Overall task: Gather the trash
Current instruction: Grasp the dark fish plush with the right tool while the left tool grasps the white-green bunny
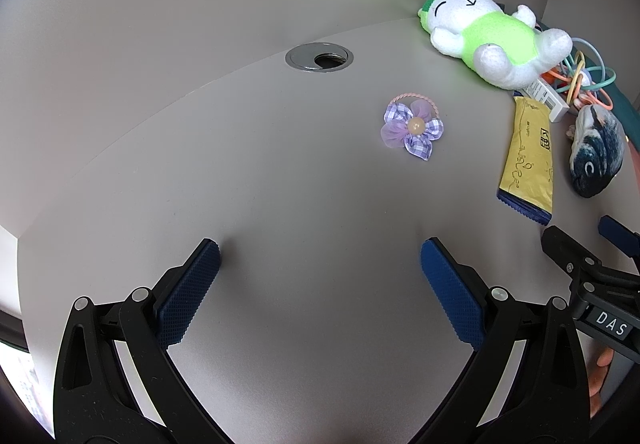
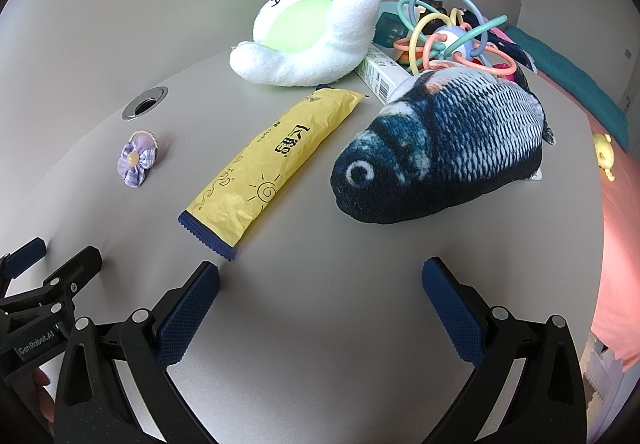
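Note:
A yellow snack wrapper (image 2: 272, 164) with dark blue crimped ends lies flat on the grey table (image 2: 320, 304); it also shows in the left wrist view (image 1: 528, 160) at the right. My right gripper (image 2: 320, 276) is open and empty, its left fingertip just below the wrapper's near end. My left gripper (image 1: 320, 256) is open and empty over bare table, left of the wrapper. The right gripper shows at the right edge of the left wrist view (image 1: 580, 244). The left gripper shows at the left edge of the right wrist view (image 2: 60, 260).
A fish plush (image 2: 444, 148) lies right of the wrapper. A white and green plush (image 2: 308, 40), a small white box (image 2: 380, 76) and a coloured ring toy (image 2: 448, 36) sit behind. A purple flower hair tie (image 1: 412, 128) and a cable grommet (image 1: 320, 58) lie to the left.

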`<act>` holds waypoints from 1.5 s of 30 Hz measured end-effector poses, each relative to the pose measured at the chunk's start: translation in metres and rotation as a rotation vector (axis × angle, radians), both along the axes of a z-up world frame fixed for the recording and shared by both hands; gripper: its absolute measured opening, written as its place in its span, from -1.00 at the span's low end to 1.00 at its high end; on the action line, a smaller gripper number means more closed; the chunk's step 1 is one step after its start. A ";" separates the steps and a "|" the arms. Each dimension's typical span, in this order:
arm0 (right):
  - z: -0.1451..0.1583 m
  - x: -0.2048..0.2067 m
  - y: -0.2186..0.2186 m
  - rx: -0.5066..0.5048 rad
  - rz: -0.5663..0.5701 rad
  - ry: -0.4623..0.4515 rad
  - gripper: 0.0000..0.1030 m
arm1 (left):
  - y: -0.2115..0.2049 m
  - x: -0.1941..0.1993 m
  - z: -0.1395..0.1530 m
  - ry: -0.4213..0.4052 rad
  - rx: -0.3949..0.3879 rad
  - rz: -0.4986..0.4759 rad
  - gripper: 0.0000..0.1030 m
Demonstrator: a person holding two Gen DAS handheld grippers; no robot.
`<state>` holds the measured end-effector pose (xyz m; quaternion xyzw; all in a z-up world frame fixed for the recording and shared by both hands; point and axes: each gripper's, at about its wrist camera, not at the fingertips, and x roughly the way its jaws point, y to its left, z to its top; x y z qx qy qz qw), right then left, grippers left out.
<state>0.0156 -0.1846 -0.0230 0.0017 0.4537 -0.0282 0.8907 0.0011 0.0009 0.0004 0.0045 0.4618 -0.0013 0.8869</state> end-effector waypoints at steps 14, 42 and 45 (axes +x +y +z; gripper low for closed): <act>0.070 -0.004 -0.071 0.018 0.034 -0.061 0.86 | -0.023 0.005 0.080 -0.089 -0.077 -0.023 0.88; 0.139 0.048 -0.147 0.130 0.054 -0.056 -0.73 | -0.132 0.147 0.105 0.000 -0.117 -0.054 0.89; 0.156 0.061 -0.154 0.121 0.035 -0.086 -0.73 | -0.143 0.173 0.095 0.048 -0.157 -0.043 0.89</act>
